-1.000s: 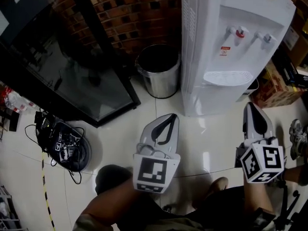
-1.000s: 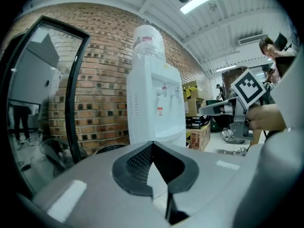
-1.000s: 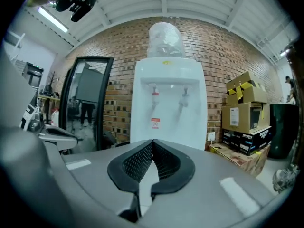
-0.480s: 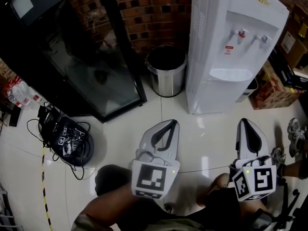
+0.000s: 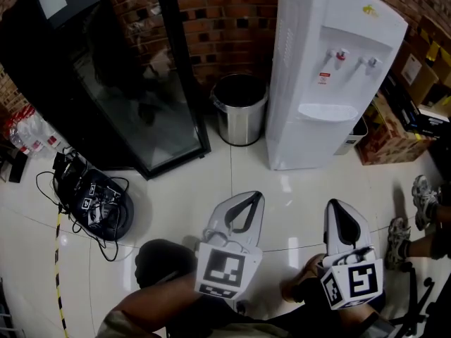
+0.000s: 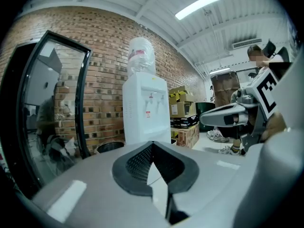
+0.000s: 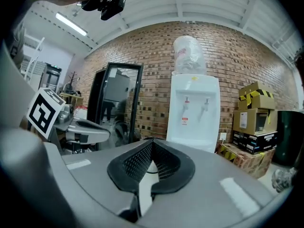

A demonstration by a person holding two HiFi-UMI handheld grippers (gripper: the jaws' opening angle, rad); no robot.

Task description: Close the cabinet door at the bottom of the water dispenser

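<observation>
- The brick wall runs across the far side of the scene.
- A black glass-door fridge stands at the far left against it, with the room mirrored in its glass.
- The white water dispenser stands at the far right against the wall, well apart from both tools. It carries a bottle on top (plain only in the gripper views).
- The cabinet door is the lower front of the dispenser, under the drip tray, and looks flush with the white body.
- Cardboard boxes are stacked on the floor right of the dispenser.
- A steel bin sits between the fridge and the dispenser, just beside the dispenser's left wall.
- The left gripper is held near, over the pale tiled floor. It points toward the far wall, its jaws clenched tip to tip with nothing in the hollow between the pads.
- The right gripper is alongside it to the right, also pressed together and empty, aimed toward the dispenser.
- A tangle of black cables lies on the floor at the near left.
- A pair of shoes shows at the right edge.
</observation>
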